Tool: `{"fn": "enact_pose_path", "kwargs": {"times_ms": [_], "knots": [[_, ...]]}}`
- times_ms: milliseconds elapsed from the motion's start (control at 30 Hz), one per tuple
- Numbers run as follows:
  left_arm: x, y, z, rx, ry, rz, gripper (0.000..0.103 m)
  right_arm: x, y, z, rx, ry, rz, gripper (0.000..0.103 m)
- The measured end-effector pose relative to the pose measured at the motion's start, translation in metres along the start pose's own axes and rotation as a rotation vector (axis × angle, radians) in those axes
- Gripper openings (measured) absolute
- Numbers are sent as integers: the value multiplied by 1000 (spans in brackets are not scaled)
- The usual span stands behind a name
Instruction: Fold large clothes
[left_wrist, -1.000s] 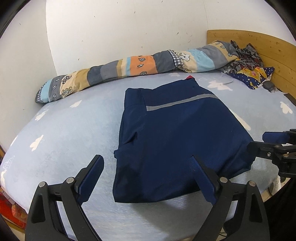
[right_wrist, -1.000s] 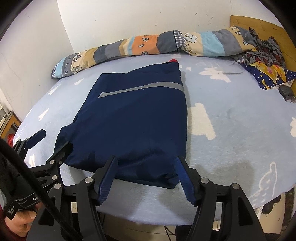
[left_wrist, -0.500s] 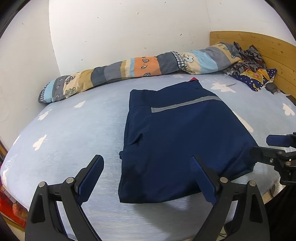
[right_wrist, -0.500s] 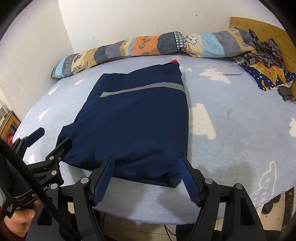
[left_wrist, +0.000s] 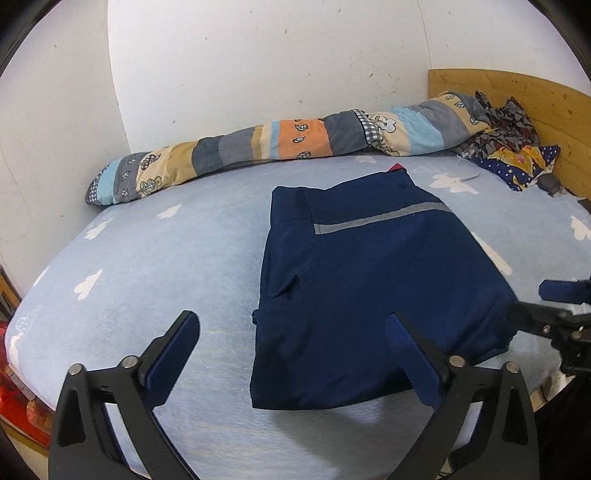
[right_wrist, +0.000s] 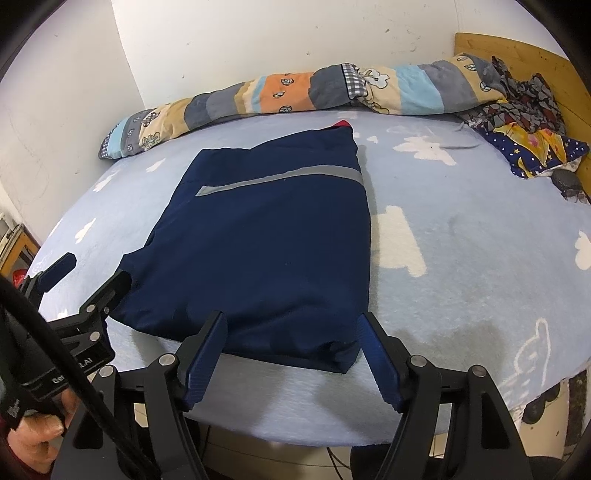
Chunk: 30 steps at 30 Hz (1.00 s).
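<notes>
A dark navy garment (left_wrist: 369, 284) with a grey reflective stripe lies folded into a flat rectangle on the light blue bed; it also shows in the right wrist view (right_wrist: 269, 251). My left gripper (left_wrist: 295, 347) is open and empty, over the garment's near left corner without touching it. My right gripper (right_wrist: 291, 347) is open and empty, just in front of the garment's near right corner. The right gripper shows at the right edge of the left wrist view (left_wrist: 546, 306), and the left gripper at the left edge of the right wrist view (right_wrist: 88, 280).
A long patchwork bolster (left_wrist: 280, 147) lies along the white wall. Crumpled patterned clothes (right_wrist: 532, 129) sit at the wooden headboard (left_wrist: 517, 96) on the right. The bed sheet (right_wrist: 461, 229) has white cloud prints. The bed's front edge is right below both grippers.
Both grippers have drawn back slightly from the garment and risen a little. Both stay open. The garment has not moved.
</notes>
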<state>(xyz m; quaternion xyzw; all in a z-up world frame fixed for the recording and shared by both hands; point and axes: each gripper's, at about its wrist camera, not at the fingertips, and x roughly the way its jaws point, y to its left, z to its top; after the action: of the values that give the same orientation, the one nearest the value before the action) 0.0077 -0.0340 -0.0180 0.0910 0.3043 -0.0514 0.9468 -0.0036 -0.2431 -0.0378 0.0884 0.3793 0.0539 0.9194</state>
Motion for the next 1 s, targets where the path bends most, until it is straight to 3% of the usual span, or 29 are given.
{"fn": "enact_pose_path", "kwargs": {"times_ms": [67,233,533,1000], "knots": [[-5,4,5,-8,-8,-3,103,-1,-1,0,3,-6,-2,77],[-19,16,14,-26,-49,77,103,-3,-4,1,10,-16,-2,78],[-19,24,29,-3,6,165,103,-6,-5,3,11,-39,-11,78],[-26,17,29,27,-15,165,103,-8,-5,2,8,-47,-8,78]]}}
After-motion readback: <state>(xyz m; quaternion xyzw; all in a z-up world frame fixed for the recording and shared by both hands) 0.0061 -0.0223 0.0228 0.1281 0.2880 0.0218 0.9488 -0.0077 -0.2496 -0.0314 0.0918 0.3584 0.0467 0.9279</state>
